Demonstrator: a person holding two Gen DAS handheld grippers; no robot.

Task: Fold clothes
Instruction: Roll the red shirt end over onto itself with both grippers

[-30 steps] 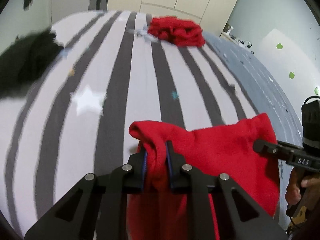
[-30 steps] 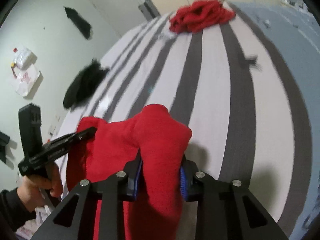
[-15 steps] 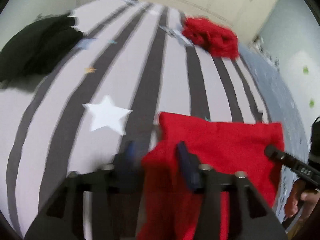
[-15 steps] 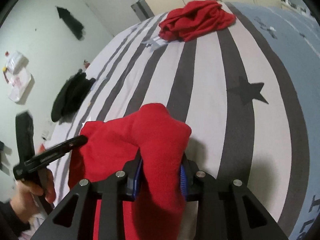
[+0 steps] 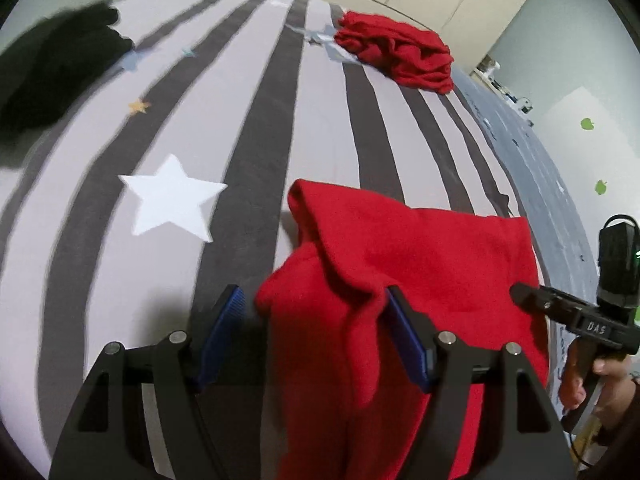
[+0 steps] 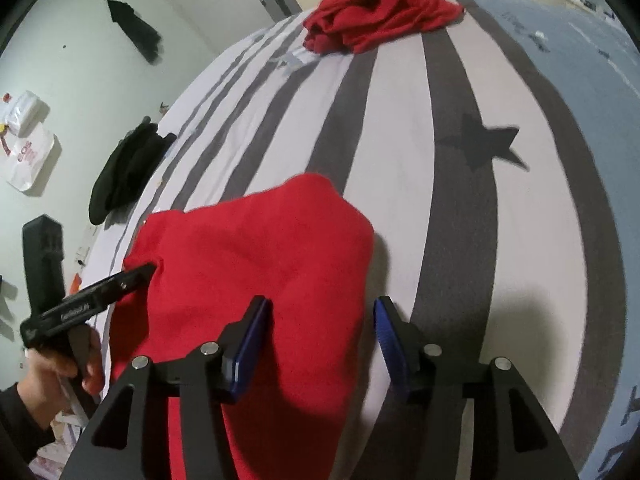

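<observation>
red cloth (image 5: 420,264) lies on the near end of the bed (image 5: 248,128), its folded edge resting on the grey and white striped cover, the rest of it running back toward the person. left hand-held gripper (image 5: 316,320) stands with its jaws apart: they have just been opening, and a bunched corner of the cloth sits between the blue pads (image 5: 404,336), brushing the right one and clear of the left one. right hand-held gripper (image 6: 320,336) is also parted, its jaws having just been opening; the cloth's other corner lies between them, against the left pad and apart from the right pad. neither pair presses the fabric. a hand (image 6: 52,368) in a dark sleeve holds the left tool's grip, seen from the right camera. a white star (image 5: 172,200) is printed on the cover just left of the cloth. far up the bed sits a crumpled red pile (image 5: 396,52), and a black garment (image 5: 52,68) lies at the left edge.
</observation>
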